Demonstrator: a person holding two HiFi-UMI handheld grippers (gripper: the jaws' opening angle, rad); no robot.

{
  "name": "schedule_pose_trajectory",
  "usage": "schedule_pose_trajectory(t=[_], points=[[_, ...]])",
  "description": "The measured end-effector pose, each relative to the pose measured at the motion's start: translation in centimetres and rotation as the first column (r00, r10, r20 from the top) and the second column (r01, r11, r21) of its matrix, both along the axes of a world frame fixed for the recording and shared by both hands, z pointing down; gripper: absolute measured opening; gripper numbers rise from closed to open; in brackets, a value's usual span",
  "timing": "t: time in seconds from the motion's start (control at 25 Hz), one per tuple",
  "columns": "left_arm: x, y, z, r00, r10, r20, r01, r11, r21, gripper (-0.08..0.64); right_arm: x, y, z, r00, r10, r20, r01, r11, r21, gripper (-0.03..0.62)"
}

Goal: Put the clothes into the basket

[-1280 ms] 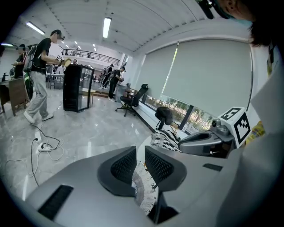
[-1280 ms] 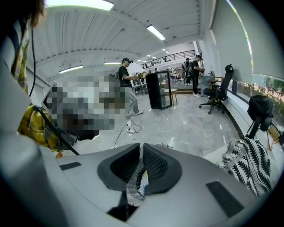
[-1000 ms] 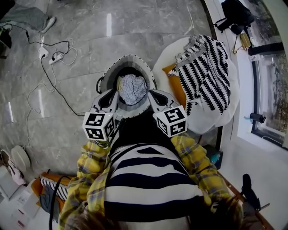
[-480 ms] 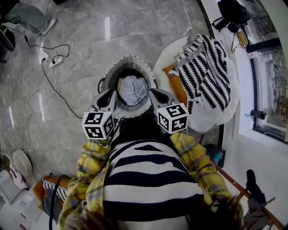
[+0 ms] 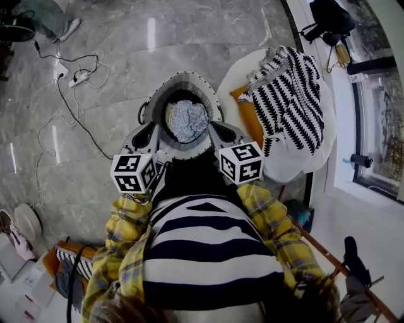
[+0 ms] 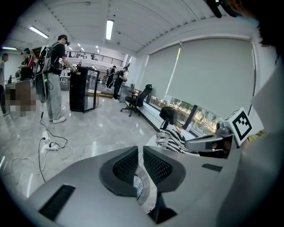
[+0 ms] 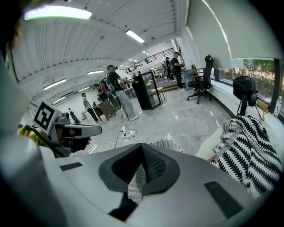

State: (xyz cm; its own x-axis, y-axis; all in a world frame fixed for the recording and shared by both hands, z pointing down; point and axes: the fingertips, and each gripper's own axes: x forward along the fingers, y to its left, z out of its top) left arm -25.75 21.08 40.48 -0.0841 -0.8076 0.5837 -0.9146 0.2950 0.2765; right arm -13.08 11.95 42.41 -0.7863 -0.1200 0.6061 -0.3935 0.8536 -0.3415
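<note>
A grey basket [image 5: 214, 104] with a dotted rim stands on the floor just ahead of me, with crumpled pale blue-grey clothes [image 5: 187, 121] inside. My left gripper [image 5: 149, 134] and right gripper [image 5: 218, 131] hover at its near rim, one on each side. Each is shut on a strip of light, finely checked cloth: left gripper [image 6: 141, 153] with cloth [image 6: 146, 190], right gripper [image 7: 141, 150] with cloth [image 7: 135, 186]. Whether the dark stretch [image 5: 189, 180] between the marker cubes is that same cloth I cannot tell. A black-and-white zigzag garment [image 5: 287, 101] lies on a white round seat [image 5: 297, 167] to the right.
An orange cushion [image 5: 249, 123] shows under the zigzag garment. A power strip with cables [image 5: 77, 78] lies on the marble floor at left. A black bag [image 5: 331, 19] sits by the window ledge. People [image 6: 53, 75] stand by a black cabinet [image 6: 84, 88] far off.
The left gripper has drifted slightly to the left and the view has shifted a little. Both grips on the cloth look the same.
</note>
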Motion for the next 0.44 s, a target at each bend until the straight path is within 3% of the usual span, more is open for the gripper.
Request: schedule_pose_trajectory(t=[0.44], points=[[2.6, 2.1, 0.2, 0.999, 0.045, -0.004, -0.045, 0.999, -0.006, 0.048, 2.9, 2.9, 0.0, 0.999, 0.044, -0.006, -0.044, 0.999, -0.019, 0.025]])
